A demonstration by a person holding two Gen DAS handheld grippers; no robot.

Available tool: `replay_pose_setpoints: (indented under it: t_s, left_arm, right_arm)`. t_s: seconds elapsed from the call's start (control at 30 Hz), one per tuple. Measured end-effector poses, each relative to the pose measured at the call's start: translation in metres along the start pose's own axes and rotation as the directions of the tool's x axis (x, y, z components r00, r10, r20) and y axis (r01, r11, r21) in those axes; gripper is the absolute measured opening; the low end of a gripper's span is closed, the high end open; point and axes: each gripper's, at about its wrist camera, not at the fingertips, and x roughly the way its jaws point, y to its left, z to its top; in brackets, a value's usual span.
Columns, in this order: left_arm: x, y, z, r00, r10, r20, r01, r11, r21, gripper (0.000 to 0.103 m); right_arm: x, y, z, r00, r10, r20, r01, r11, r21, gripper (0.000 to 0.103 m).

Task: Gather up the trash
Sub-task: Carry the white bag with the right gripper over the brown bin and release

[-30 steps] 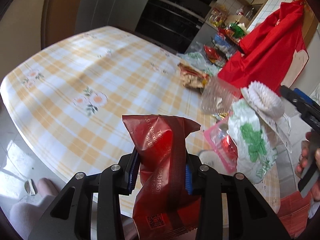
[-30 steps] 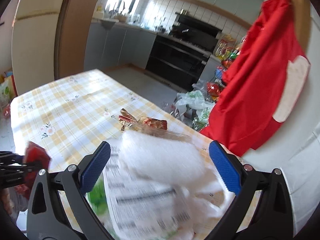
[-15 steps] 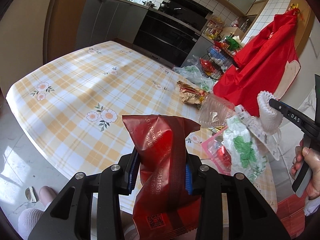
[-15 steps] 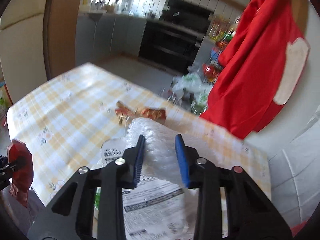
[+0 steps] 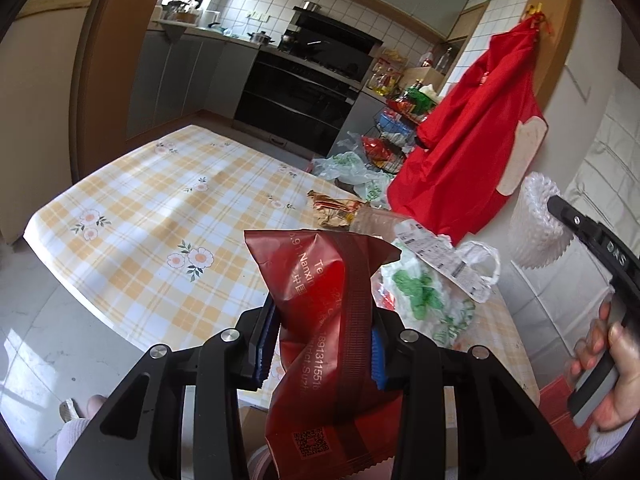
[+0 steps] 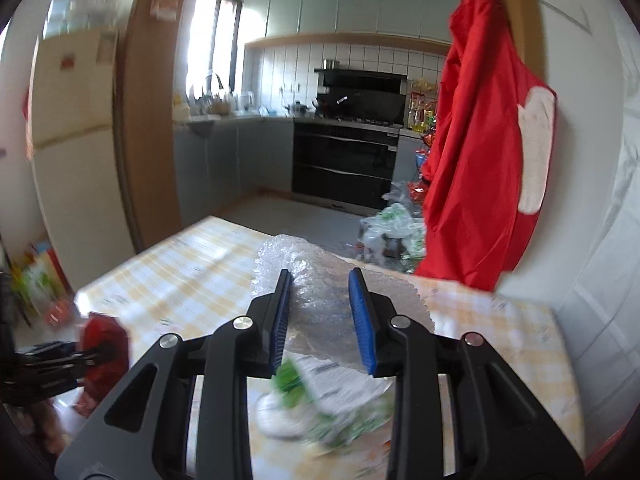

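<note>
A red snack wrapper [image 5: 332, 332] is pinched upright between the blue pads of the left gripper [image 5: 323, 338], as it was a second ago. A roll of white bubble wrap [image 6: 316, 292] is now squeezed between the pads of the right gripper [image 6: 322, 320]; a second ago those jaws were spread wide around it and nothing was gripped. Both pieces are held above the near edge of the checked table [image 5: 160, 208], the wrapper at the near left, the bubble wrap at the near right, and both are seen higher over the table than before. A white and green plastic bag [image 5: 428, 296] with a printed paper slip [image 5: 440, 256] lies on the table's near right corner, under the bubble wrap. A crumpled gold wrapper [image 5: 336, 210] lies farther back on the table's right side. A hand [image 5: 608, 372] is seen on the right gripper's handle. With both grippers full, two pieces appear ready for disposal; no bin is seen, and the bag and gold wrapper are left to collect.
</note>
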Motion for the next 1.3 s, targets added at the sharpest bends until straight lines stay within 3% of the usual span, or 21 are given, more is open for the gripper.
replay_pose_setpoints:
  t_s: [0.1, 0.27, 0.43, 0.63, 0.97, 1.23, 1.27, 1.3]
  left_arm:
    - [-0.015, -0.006, -0.006, 1.000, -0.009, 0.001, 0.009, 1.000, 0.027, 0.037]
    - [-0.038, -0.010, -0.023, 1.000, -0.012, 0.004, 0.012, 0.999, 0.052, 0.038]
    - [-0.054, -0.014, -0.049, 1.000, -0.010, -0.010, 0.011, 0.995, 0.099, 0.038]
    - [-0.063, -0.011, -0.082, 0.999, 0.000, -0.035, 0.004, 0.994, 0.113, 0.038]
    - [-0.032, -0.010, -0.116, 0.989, 0.028, -0.144, -0.005, 0.988, 0.157, 0.038]
    - [-0.020, -0.009, -0.124, 0.983, 0.056, -0.175, -0.027, 0.986, 0.162, 0.038]
    - [-0.018, -0.009, -0.124, 0.982, 0.058, -0.181, -0.028, 0.986, 0.163, 0.039]
    - [-0.017, -0.009, -0.125, 0.981, 0.059, -0.183, -0.029, 0.986, 0.166, 0.039]
  right_arm:
    - [-0.037, -0.003, -0.027, 0.997, 0.065, 0.038, -0.069, 0.992, 0.108, 0.032]
    - [-0.084, -0.004, -0.074, 0.993, 0.096, 0.064, -0.108, 0.970, 0.220, 0.032]
    - [-0.110, 0.002, -0.127, 0.991, 0.130, 0.038, -0.136, 0.951, 0.278, 0.032]
    - [-0.113, 0.016, -0.175, 0.990, 0.127, -0.059, -0.105, 0.954, 0.281, 0.032]
    - [-0.086, 0.013, -0.214, 0.972, 0.186, -0.146, -0.124, 0.927, 0.355, 0.033]
    - [-0.069, 0.014, -0.232, 0.953, 0.231, -0.194, -0.141, 0.909, 0.392, 0.045]
    - [-0.068, 0.014, -0.233, 0.952, 0.235, -0.194, -0.142, 0.906, 0.398, 0.048]
    - [-0.067, 0.013, -0.235, 0.951, 0.245, -0.190, -0.150, 0.900, 0.410, 0.057]
